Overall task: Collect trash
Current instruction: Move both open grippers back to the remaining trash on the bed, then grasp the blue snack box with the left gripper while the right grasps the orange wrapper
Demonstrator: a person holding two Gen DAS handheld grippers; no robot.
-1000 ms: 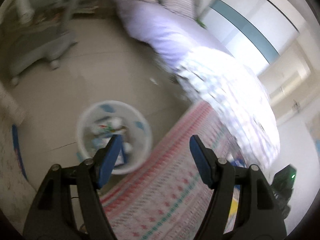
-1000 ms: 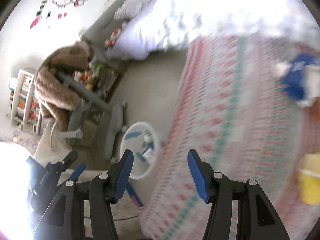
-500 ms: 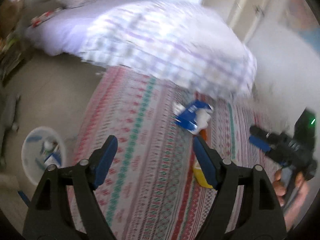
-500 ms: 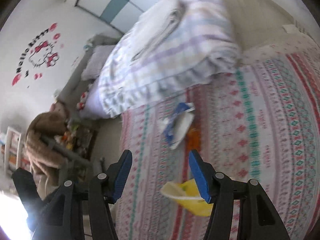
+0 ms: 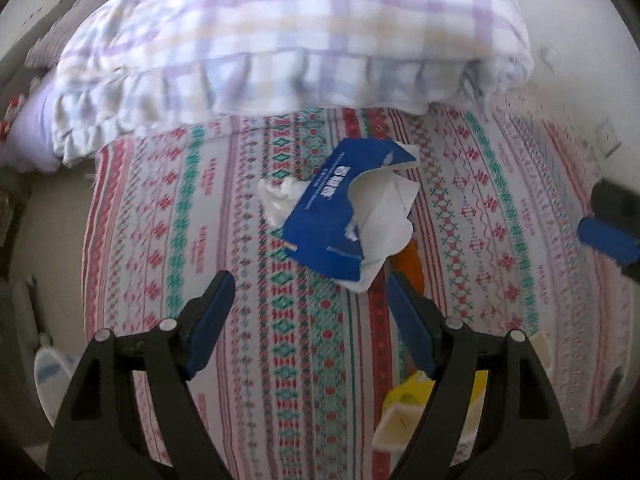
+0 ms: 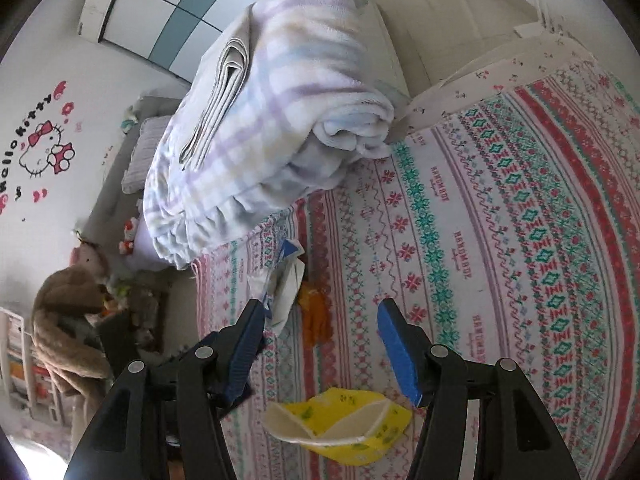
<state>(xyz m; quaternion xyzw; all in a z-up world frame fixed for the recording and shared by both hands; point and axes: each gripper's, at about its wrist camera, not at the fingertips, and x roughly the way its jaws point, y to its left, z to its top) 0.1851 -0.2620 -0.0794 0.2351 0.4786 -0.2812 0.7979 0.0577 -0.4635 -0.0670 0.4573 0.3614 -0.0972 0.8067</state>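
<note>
Left gripper (image 5: 310, 300) hangs over the patterned red-and-green bedspread (image 5: 240, 320), jaws just widened and spread apart, nothing between them. Torn blue cardboard tissue box with white paper (image 5: 340, 208) lies just ahead of it, an orange wrapper (image 5: 408, 264) beside. Right gripper (image 6: 320, 316) is parted about halfway, empty, above a crumpled yellow paper carton (image 6: 340, 432).

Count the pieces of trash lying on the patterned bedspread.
3: blue box with tissue mid-bedspread, orange scrap right beside it, yellow box nearest the right gripper. More may be hidden.
</note>
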